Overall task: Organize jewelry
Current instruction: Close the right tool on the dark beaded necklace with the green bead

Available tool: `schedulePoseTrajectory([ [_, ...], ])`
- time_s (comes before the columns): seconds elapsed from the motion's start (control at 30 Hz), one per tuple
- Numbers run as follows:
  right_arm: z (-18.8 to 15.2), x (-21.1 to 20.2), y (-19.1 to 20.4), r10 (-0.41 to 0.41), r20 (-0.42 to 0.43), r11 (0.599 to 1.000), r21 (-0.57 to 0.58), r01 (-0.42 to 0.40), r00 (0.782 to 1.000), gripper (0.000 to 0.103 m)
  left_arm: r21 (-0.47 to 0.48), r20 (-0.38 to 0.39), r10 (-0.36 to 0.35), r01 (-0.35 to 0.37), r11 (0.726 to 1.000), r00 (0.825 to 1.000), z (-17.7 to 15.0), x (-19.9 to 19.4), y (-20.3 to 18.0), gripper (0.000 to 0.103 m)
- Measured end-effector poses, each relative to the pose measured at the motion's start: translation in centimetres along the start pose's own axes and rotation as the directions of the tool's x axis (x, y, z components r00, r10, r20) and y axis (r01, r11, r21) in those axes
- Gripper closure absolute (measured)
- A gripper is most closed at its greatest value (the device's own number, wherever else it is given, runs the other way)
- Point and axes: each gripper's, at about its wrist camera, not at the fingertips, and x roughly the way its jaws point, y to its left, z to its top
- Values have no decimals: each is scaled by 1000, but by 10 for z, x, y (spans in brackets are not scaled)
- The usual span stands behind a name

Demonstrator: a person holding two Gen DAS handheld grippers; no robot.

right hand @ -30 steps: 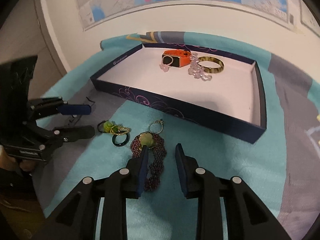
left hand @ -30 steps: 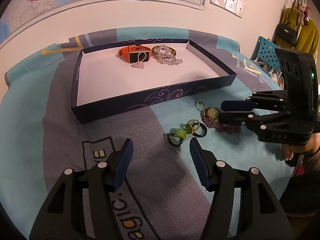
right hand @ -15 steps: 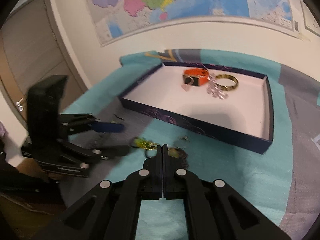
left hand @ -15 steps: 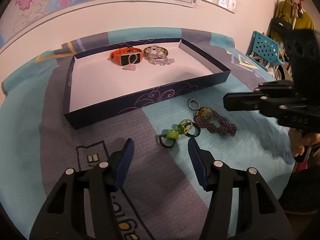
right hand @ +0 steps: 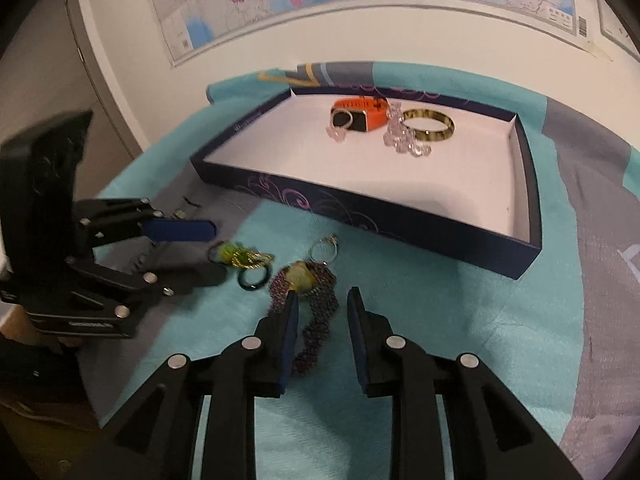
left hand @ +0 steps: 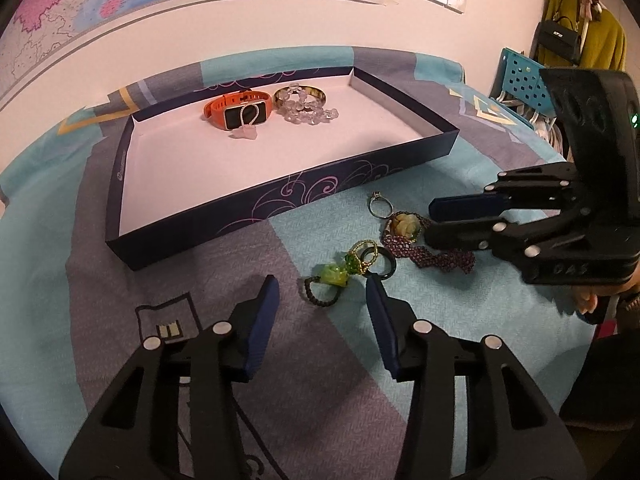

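Loosely grouped rings (left hand: pixel 352 270) and purple beaded bracelet (right hand: pixel 316 312) on teal cloth (right hand: pixel 440 320) before tray's near wall (left hand: pixel 280 216), left gripper (left hand: pixel 322 300) jaws just narrowing, apart, empty, right gripper (right hand: pixel 322 312) jaws just reopening astride bracelet, unclamped.

Navy tray (left hand: pixel 280 216) with purple swirls outside, white inside, and there's an orange watch (left hand: pixel 236 110) at upper centre. Cloth (left hand: pixel 400 360) is teal and grey blocks; the beaded bracelet (right hand: pixel 316 320) is dark purple.

Purple bracelet (right hand: pixel 316 320): I lose part of its strand behind my right gripper's left finger (right hand: pixel 289 332).
Left gripper (right hand: pixel 188 254): blurred, its body cut by the frame edge.
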Motion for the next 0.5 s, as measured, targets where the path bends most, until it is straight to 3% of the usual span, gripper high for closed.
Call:
schedulePoseTrajectory([
  [0.07, 0, 0, 1, -3, -3, 1000, -11, 3, 1000, 81, -5, -5, 2, -2, 1000, 1000, 0, 1, 1, 62],
  [0.1, 0, 0, 1, -15, -4, 1000, -19, 15, 1000, 92, -5, -4, 1, -1, 1000, 1000, 0, 1, 1, 64],
  [0.2, 1, -2, 1, 2, 3, 1000, -16, -2, 1000, 102, -5, -4, 1, -1, 1000, 1000, 1, 1, 2, 64],
  [0.5, 9, -21, 7, 76, 74, 997, 5, -76, 994, 102, -15, -2, -6, 6, 1000, 1000, 1, 0, 3, 64],
])
